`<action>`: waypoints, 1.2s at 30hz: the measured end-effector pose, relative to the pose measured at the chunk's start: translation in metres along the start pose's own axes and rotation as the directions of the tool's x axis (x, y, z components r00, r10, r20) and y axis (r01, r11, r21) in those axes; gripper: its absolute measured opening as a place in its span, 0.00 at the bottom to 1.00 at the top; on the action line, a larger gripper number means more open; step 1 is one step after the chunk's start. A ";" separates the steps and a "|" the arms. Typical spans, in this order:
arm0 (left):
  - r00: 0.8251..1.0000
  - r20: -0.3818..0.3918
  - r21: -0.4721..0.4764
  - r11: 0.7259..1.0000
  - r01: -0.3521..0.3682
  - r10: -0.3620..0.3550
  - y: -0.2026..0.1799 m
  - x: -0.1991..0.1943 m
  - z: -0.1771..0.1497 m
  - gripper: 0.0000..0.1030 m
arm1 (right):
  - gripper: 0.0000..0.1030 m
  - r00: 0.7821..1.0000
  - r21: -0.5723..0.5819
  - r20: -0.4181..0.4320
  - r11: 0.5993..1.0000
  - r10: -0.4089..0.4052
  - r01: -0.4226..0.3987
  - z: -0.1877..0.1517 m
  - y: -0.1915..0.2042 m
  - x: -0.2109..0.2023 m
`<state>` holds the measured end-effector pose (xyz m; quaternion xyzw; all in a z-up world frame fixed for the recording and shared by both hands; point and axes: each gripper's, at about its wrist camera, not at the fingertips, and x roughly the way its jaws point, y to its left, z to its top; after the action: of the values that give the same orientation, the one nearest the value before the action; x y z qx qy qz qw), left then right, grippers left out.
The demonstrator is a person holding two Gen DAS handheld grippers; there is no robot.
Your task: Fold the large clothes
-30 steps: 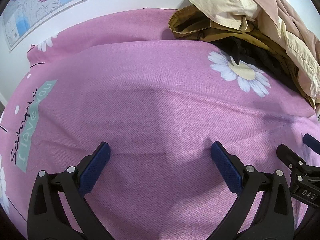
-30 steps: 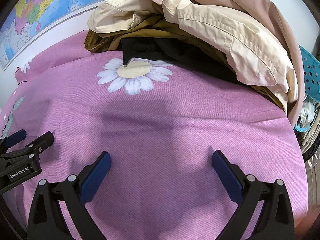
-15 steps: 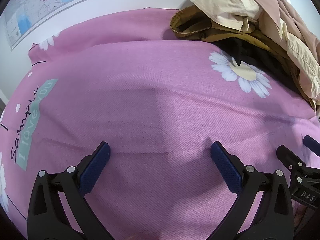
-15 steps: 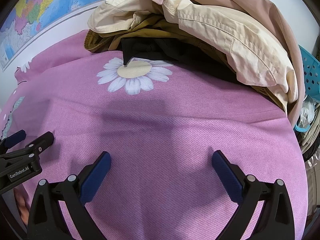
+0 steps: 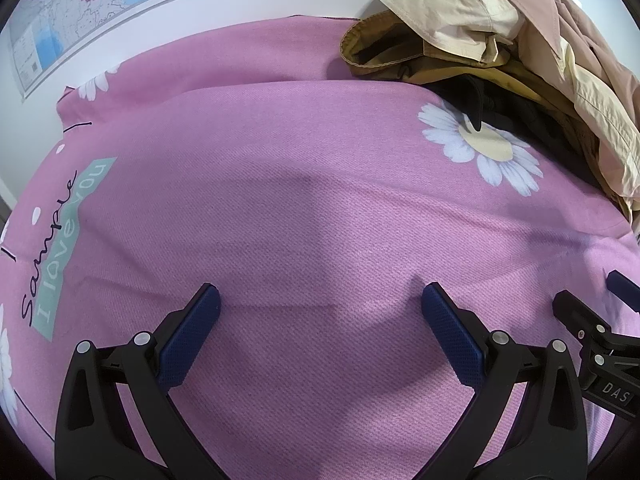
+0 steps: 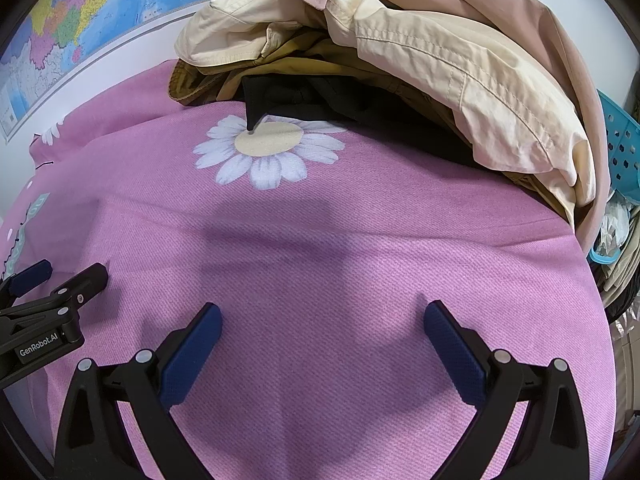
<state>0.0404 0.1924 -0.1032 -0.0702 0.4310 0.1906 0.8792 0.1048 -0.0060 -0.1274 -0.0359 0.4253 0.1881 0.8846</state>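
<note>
A heap of large clothes [image 6: 420, 48] lies at the back right of a pink daisy-print cloth [image 6: 320, 240]: cream, dusty-pink, mustard and black garments piled together. In the left wrist view the same heap [image 5: 500, 52] sits at the top right of the pink cloth [image 5: 280, 200]. My left gripper [image 5: 320, 300] hovers open over bare pink cloth, nothing between its blue pads. My right gripper [image 6: 320, 316] is open too, just in front of the printed daisy [image 6: 268, 152]. Each gripper shows at the edge of the other's view.
A wall map [image 6: 80, 12] hangs behind the surface. A turquoise plastic basket [image 6: 618, 148] with crumpled items stands off the right edge. Printed text "Sample I love you" [image 5: 60, 240] marks the cloth's left side.
Both views shift only slightly; the grippers stay open and side by side over the pink cloth. The clothes heap has not moved.
</note>
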 end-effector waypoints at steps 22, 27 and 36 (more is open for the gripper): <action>1.000 0.001 0.000 1.000 0.000 0.000 -0.001 0.000 0.000 0.96 | 0.96 1.000 -0.001 0.001 1.000 -0.002 0.002 0.000 0.000 0.000; 1.000 0.001 0.000 1.000 0.000 0.000 -0.002 0.000 0.000 0.96 | 0.96 1.000 -0.001 0.001 1.000 -0.002 0.002 0.000 0.000 0.000; 1.000 -0.001 0.005 1.000 -0.009 0.009 -0.004 0.001 -0.001 0.95 | 0.94 0.999 0.006 0.023 1.000 -0.026 0.026 -0.002 0.000 -0.008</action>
<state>0.0413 0.1889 -0.1049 -0.0665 0.4322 0.1933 0.8783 0.0991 -0.0087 -0.1225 -0.0368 0.4150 0.1759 0.8919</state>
